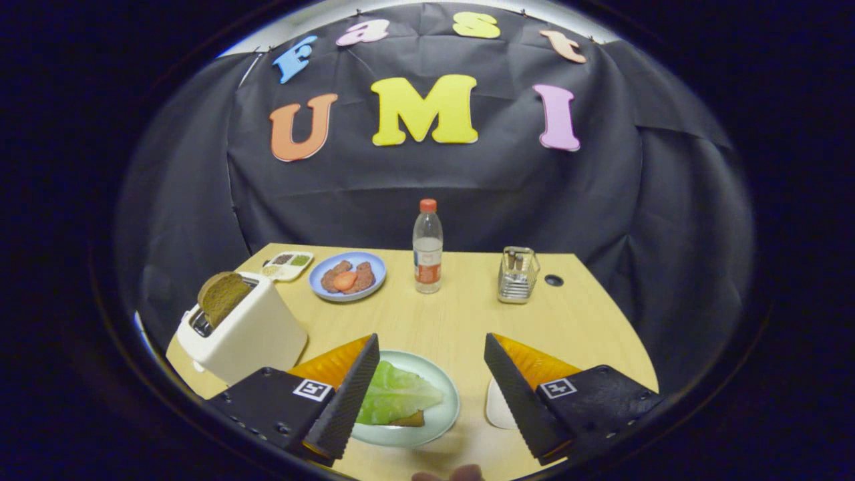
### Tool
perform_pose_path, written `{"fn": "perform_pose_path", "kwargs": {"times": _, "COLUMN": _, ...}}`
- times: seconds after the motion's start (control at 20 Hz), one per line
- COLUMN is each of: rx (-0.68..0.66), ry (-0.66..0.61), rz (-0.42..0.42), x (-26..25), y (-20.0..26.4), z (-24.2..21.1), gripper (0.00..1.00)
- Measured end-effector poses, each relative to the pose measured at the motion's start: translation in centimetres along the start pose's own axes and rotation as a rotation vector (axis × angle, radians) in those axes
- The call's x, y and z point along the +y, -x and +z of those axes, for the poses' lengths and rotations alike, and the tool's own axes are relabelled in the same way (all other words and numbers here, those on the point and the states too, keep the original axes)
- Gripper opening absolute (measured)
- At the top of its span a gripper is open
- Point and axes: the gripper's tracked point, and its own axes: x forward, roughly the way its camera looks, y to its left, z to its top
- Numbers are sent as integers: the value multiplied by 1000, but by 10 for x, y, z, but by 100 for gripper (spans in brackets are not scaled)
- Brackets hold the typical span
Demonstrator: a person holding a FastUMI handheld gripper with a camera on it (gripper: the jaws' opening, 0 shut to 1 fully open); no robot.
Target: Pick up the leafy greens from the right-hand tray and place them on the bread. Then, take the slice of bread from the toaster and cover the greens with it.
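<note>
My gripper [431, 351] is open above the near part of the wooden table, with nothing between its fingers. A pale green plate [444, 394] lies just inside the left finger. On it a light green leaf [397, 397] covers a slice of bread [409, 419], whose brown edge peeks out below the leaf. To the left stands a white toaster [250, 334] with a dark brown bread slice [222, 295] sticking up from its slot. A white tray [497, 406] shows partly beside the right finger.
Further back stand a blue plate with brown patties and an orange piece [347, 276], a small divided sauce dish [288, 264], a water bottle [427, 247] and a metal wire holder [518, 274]. A round hole [554, 280] is in the table. Fingertips of a hand [449, 475] show at the near edge.
</note>
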Motion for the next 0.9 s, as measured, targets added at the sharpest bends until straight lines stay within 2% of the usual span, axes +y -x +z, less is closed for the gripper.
{"fn": "perform_pose_path", "kwargs": {"times": 0.25, "rx": -70, "ry": -9, "rz": 61, "x": 72, "y": 33, "z": 38, "gripper": 96}}
{"fn": "perform_pose_path", "kwargs": {"times": 0.45, "rx": -82, "ry": -31, "rz": 119, "x": 143, "y": 42, "z": 50, "gripper": 96}}
{"fn": "perform_pose_path", "kwargs": {"times": 0.7, "rx": -33, "ry": -47, "rz": 190, "x": 218, "y": 35, "z": 35, "gripper": 96}}
{"fn": "perform_pose_path", "kwargs": {"times": 0.9, "rx": 31, "ry": -51, "rz": 188, "x": 254, "y": 11, "z": 13, "gripper": 96}}
